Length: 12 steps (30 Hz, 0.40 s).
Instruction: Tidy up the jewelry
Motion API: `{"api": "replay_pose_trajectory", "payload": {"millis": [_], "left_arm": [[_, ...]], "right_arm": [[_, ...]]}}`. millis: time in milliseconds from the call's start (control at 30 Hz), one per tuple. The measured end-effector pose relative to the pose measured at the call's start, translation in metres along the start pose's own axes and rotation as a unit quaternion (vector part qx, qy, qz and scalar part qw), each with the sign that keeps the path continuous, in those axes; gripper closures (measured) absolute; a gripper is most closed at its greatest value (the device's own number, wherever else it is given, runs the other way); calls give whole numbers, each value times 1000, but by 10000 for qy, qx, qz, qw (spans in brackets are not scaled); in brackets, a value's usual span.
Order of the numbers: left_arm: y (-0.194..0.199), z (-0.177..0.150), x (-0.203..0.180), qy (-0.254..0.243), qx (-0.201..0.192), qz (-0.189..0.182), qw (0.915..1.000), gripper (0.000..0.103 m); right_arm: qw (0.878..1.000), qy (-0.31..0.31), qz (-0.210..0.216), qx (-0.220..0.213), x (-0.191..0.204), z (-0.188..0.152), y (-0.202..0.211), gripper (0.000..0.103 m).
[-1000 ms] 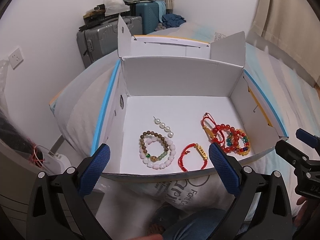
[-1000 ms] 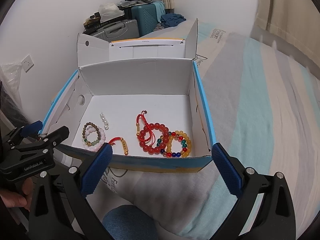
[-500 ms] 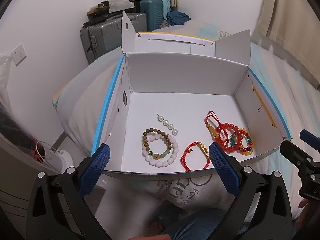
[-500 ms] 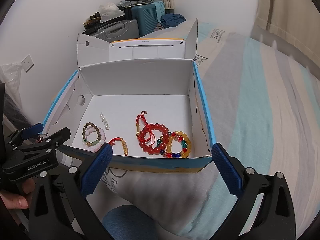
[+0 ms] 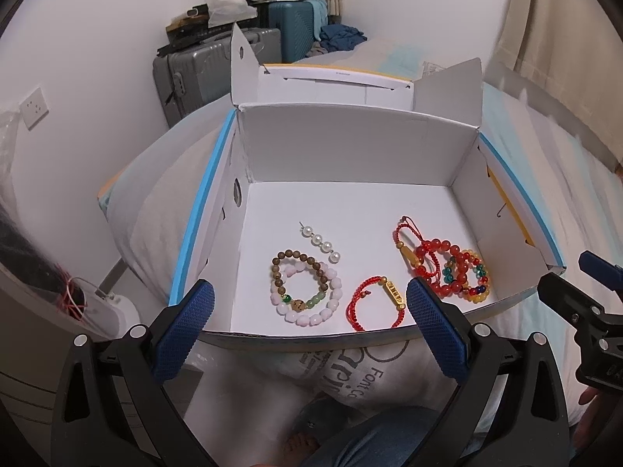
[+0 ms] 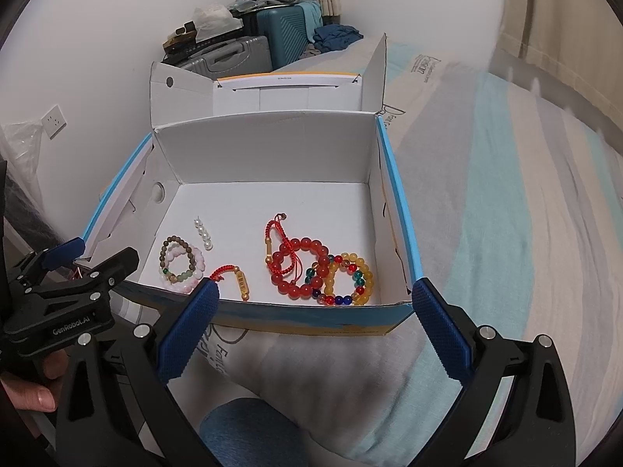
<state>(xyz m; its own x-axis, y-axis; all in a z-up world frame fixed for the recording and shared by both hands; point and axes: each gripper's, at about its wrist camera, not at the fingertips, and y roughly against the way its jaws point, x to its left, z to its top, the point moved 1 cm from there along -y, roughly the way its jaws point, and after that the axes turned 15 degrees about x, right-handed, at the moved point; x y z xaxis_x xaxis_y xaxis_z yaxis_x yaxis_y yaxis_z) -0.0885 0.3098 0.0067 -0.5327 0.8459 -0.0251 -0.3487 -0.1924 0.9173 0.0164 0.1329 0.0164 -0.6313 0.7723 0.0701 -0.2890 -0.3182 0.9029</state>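
Note:
An open white cardboard box (image 5: 350, 148) (image 6: 272, 148) sits on the bed and holds several bracelets. At its left lie a pearl strand (image 5: 319, 242) (image 6: 203, 232) and a brown bead bracelet over a pink one (image 5: 305, 286) (image 6: 181, 262). In the middle is a red cord bracelet with a gold bar (image 5: 375, 303) (image 6: 233, 274). At the right lie a red bead bracelet (image 5: 436, 268) (image 6: 300, 270) and an amber multicolour one (image 5: 469, 276) (image 6: 350, 278). My left gripper (image 5: 309, 329) (image 6: 81, 260) is open and empty, just before the box's front wall. My right gripper (image 6: 315, 323) (image 5: 576, 276) is open and empty too.
Grey and teal suitcases (image 5: 218, 66) (image 6: 284, 31) piled with clothes stand behind the box against the white wall. The striped bedding (image 6: 506, 214) stretches to the right. A curtain (image 5: 564, 39) hangs at the far right. A white device with red wire (image 5: 89, 303) sits left of the bed.
My left gripper has moved forward and a little higher toward the box, so the box looks larger and its floor more open. The right gripper has hardly moved. The jewelry has not moved.

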Motion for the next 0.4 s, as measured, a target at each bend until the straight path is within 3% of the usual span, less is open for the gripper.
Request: {"api": "replay_pose_trajectory", "payload": {"millis": [400], "left_arm": [[2, 1, -2, -12, 27, -50, 10000, 6]], "right_arm": [[10000, -25, 2, 9, -1, -1, -3, 8]]}}
